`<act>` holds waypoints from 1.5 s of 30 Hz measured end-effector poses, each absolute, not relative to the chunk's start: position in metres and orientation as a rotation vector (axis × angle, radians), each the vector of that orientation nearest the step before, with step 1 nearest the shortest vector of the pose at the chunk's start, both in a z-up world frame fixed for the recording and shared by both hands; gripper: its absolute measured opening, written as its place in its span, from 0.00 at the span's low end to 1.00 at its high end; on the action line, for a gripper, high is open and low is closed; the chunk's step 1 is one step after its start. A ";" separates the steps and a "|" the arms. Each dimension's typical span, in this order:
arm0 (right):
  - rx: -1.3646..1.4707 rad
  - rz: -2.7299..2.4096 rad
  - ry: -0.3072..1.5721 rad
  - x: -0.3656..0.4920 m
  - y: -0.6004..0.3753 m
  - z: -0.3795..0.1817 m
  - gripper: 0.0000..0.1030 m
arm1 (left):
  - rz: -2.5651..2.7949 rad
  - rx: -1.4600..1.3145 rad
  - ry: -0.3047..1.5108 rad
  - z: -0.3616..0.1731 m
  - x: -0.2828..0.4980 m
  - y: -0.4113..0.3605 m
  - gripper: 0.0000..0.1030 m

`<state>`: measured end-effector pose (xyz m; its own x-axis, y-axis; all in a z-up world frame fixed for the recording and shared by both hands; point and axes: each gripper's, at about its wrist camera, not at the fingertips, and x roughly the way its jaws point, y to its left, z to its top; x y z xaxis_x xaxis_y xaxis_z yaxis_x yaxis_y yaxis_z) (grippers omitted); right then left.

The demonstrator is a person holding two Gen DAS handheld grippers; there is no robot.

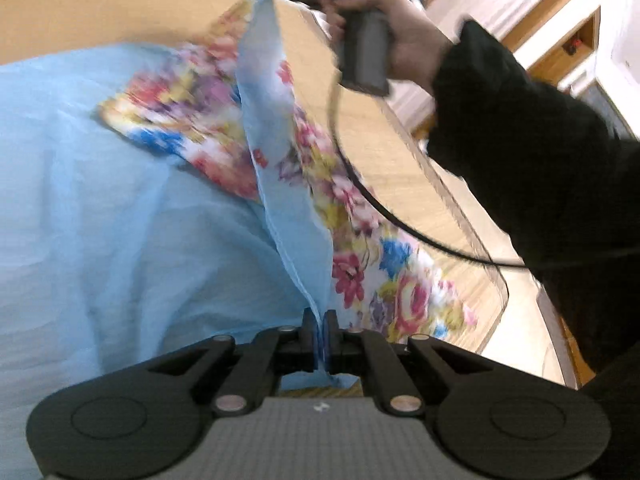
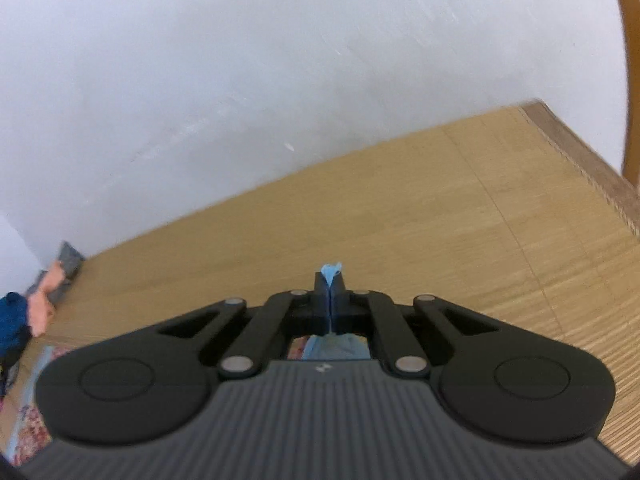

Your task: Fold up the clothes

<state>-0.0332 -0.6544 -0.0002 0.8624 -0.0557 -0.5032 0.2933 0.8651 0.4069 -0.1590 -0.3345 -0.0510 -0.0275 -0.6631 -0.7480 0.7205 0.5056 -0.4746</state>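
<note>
pinching the blue floral cloth (image 1: 168,184) edge, left gripper (image 1: 319,330) and raised right gripper (image 2: 330,280) are both clamped; motion blur smears the print.

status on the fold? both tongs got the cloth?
Done: both tongs are clamped on the blue floral cloth, left tongs, right tongs. In hand: its edge is lifted between them. Left: no finished fold shows; most lies spread on the mat.

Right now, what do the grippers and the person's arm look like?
Both the left gripper and right gripper are black, with scissor-like link arms, silver pivot pins, round side discs and a ribbed grey body. The right hand wears a black sleeve; a black cable hangs from its grey handle.
</note>
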 end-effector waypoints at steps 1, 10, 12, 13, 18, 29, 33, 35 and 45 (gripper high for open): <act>0.491 -0.176 0.489 -0.035 -0.650 0.008 0.03 | -1.078 0.054 1.130 -0.045 -0.156 -0.323 0.03; 0.386 -0.021 0.452 -0.003 -0.540 0.063 0.03 | -0.709 -0.073 0.978 0.000 -0.124 -0.143 0.03; 0.364 0.017 0.462 0.018 -0.495 0.067 0.03 | -0.628 -0.110 0.968 0.001 -0.119 -0.096 0.03; 0.354 0.035 0.467 0.029 -0.472 0.068 0.03 | -0.591 -0.128 0.965 0.000 -0.115 -0.072 0.03; 0.301 0.091 0.498 0.097 -0.335 0.061 0.03 | -0.475 -0.190 0.965 -0.004 -0.088 0.053 0.03; 0.135 0.278 0.688 0.225 -0.074 0.010 0.03 | -0.526 -0.162 1.060 -0.023 -0.015 0.163 0.08; 0.105 0.330 0.738 0.245 -0.025 -0.011 0.03 | -0.557 -0.157 1.086 -0.035 0.000 0.164 0.08; 0.126 0.348 0.756 0.253 -0.011 -0.019 0.03 | -0.559 -0.132 1.094 -0.038 0.003 0.167 0.08; 0.141 0.408 0.859 0.309 0.058 -0.055 0.06 | -0.445 -0.127 1.115 -0.053 0.032 0.187 0.12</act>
<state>0.3089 0.0581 -0.0553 0.5816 0.4044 -0.7058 -0.2920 0.9136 0.2829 0.0317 0.1866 -0.0533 0.3632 -0.4067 -0.8382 0.2817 0.9055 -0.3173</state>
